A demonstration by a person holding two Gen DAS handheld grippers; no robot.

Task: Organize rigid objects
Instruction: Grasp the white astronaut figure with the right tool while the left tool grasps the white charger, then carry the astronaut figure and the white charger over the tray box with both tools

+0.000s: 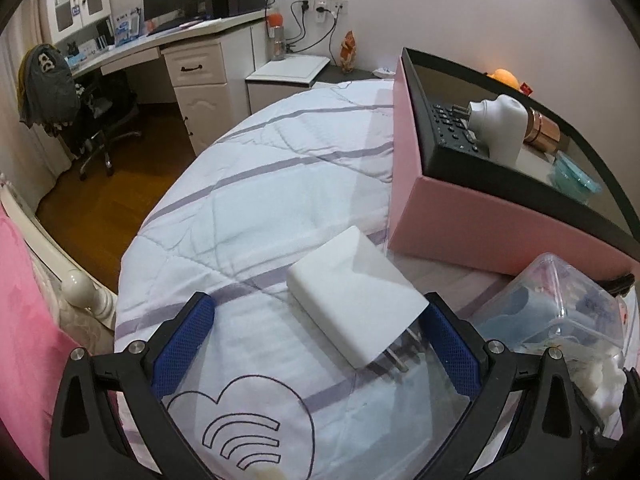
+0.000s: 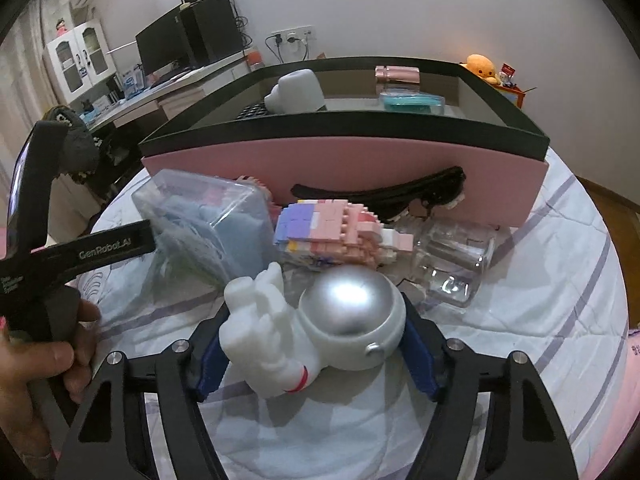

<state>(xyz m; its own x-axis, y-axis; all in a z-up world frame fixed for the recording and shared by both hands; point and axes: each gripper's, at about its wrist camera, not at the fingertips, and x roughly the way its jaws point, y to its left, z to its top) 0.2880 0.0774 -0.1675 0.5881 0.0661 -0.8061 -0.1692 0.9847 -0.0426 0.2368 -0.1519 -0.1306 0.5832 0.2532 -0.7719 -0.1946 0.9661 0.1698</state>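
A white astronaut figure [image 2: 280, 332] with a silver helmet lies on the striped quilt, and my right gripper [image 2: 316, 348] is shut on it, blue pads pressing its body and helmet. In the left wrist view a white charger plug [image 1: 352, 296] lies flat on the quilt, prongs toward me. My left gripper [image 1: 320, 344] stands open around it, the right pad close to the plug's corner and the left pad well apart. Behind stands a pink box with a black rim [image 2: 320, 164] [image 1: 480, 220], holding a white adapter [image 1: 500, 124], a black remote, a rose-gold tube and a teal case.
In front of the box lie a clear plastic tub [image 2: 208, 216], a pink block model [image 2: 340, 232], a black hair clip [image 2: 400, 196] and a clear jar [image 2: 456, 260]. A hand [image 2: 40, 360] holds the left gripper's handle. The bed edge and a wooden floor lie left.
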